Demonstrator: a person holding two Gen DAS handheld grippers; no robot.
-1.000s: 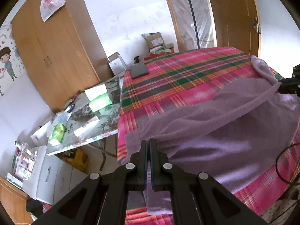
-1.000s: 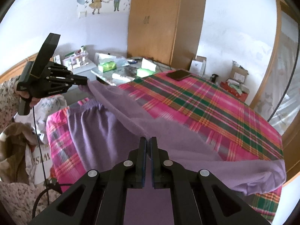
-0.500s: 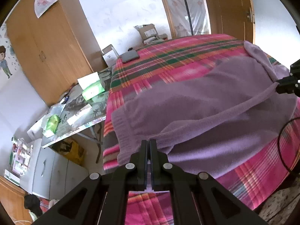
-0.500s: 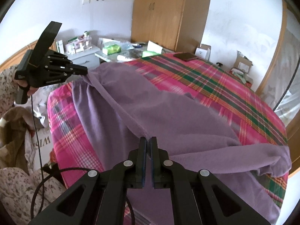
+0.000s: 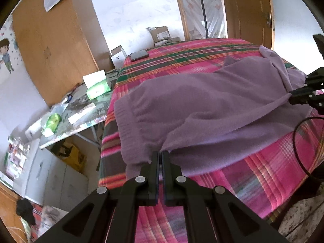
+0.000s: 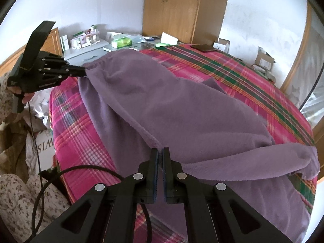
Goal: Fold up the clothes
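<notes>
Two grippers, jaws pinched on one purple garment (image 6: 182,109) spread over plaid bed (image 5: 202,52): left gripper (image 5: 161,158) clamped on gathered waistband corner near bed's foot edge, right gripper (image 6: 161,156) clamped on side seam. Held taut between them, likely to carry one half over. Compared with a second ago, lowered and flatter, covering more of bed.
</notes>
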